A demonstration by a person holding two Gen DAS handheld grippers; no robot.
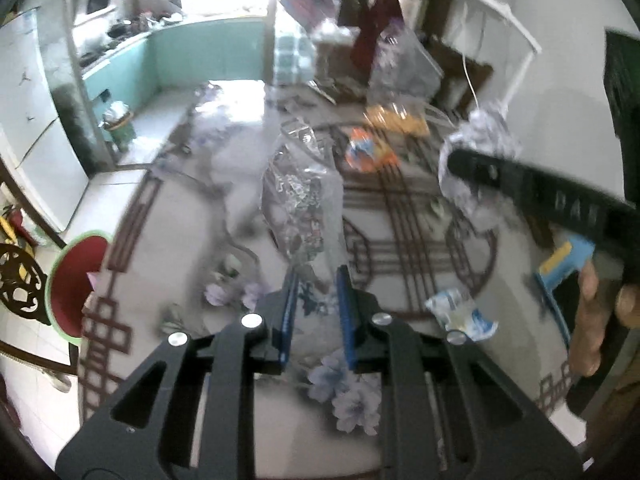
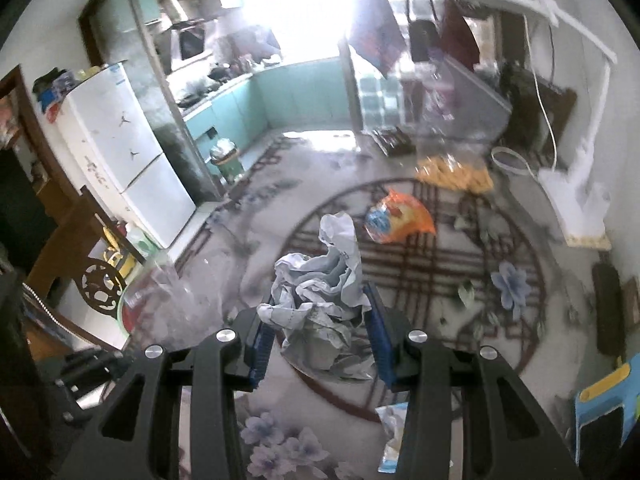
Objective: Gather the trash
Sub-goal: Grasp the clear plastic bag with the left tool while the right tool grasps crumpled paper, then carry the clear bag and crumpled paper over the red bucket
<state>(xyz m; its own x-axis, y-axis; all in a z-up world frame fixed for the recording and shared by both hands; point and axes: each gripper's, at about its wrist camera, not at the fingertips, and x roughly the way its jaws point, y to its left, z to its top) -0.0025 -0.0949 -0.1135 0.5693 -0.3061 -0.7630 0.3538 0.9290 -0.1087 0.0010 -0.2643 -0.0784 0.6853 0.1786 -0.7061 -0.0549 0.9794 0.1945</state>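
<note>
both claws grip trash: left gripper pinches a clear plastic bag, its length toward 12 o'clock; right gripper clamps crumpled paper; red bin lies at 9 o'clock of left, nearer.

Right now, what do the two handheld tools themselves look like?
Both match: the left tool and right tool have matte black angular linkage arms with cut-out slots, round silver screws at the pivots, and blue ribbed pads on the fingers. From the left camera, the right tool's black finger shows embossed lettering. No cables or sleeves visible.

Floral rug, white fridge, teal kitchen cabinets
</note>
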